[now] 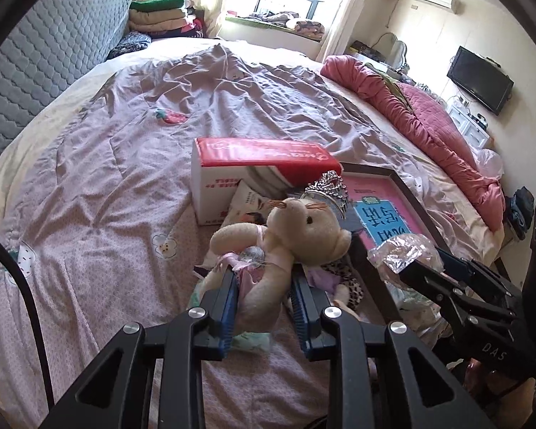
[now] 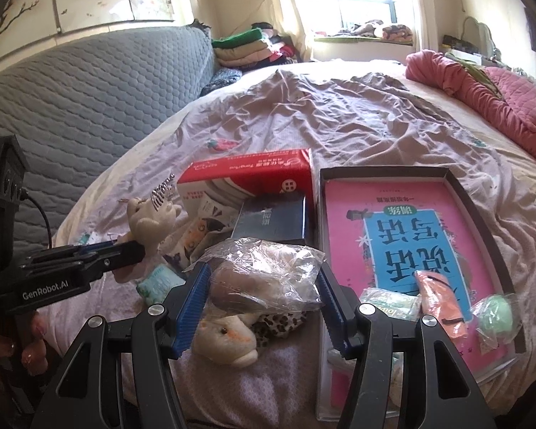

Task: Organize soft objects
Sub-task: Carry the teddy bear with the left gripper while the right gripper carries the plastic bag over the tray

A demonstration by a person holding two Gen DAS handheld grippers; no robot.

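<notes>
My left gripper (image 1: 264, 279) is shut on a beige teddy bear (image 1: 296, 228) with a silver crown and pink dress, held above the bed; the bear also shows in the right wrist view (image 2: 150, 221). My right gripper (image 2: 262, 271) is shut on a plush toy in a crinkled clear plastic bag (image 2: 264, 268), which shows in the left wrist view (image 1: 400, 250) too. A beige plush with orange marks (image 2: 225, 339) and a leopard-print plush (image 2: 282, 320) lie under it. A dark tray (image 2: 457, 182) holds a pink book (image 2: 393, 236), an orange soft toy (image 2: 441, 304) and a green bagged ball (image 2: 496, 312).
A red and white tissue box (image 1: 253, 164) and a dark box (image 2: 271, 221) lie on the rumpled lilac quilt (image 1: 125, 178). A rolled pink blanket (image 1: 411, 118) lies along the right. A grey padded headboard (image 2: 89, 89) stands left. Folded clothes (image 1: 160, 14) are stacked far back.
</notes>
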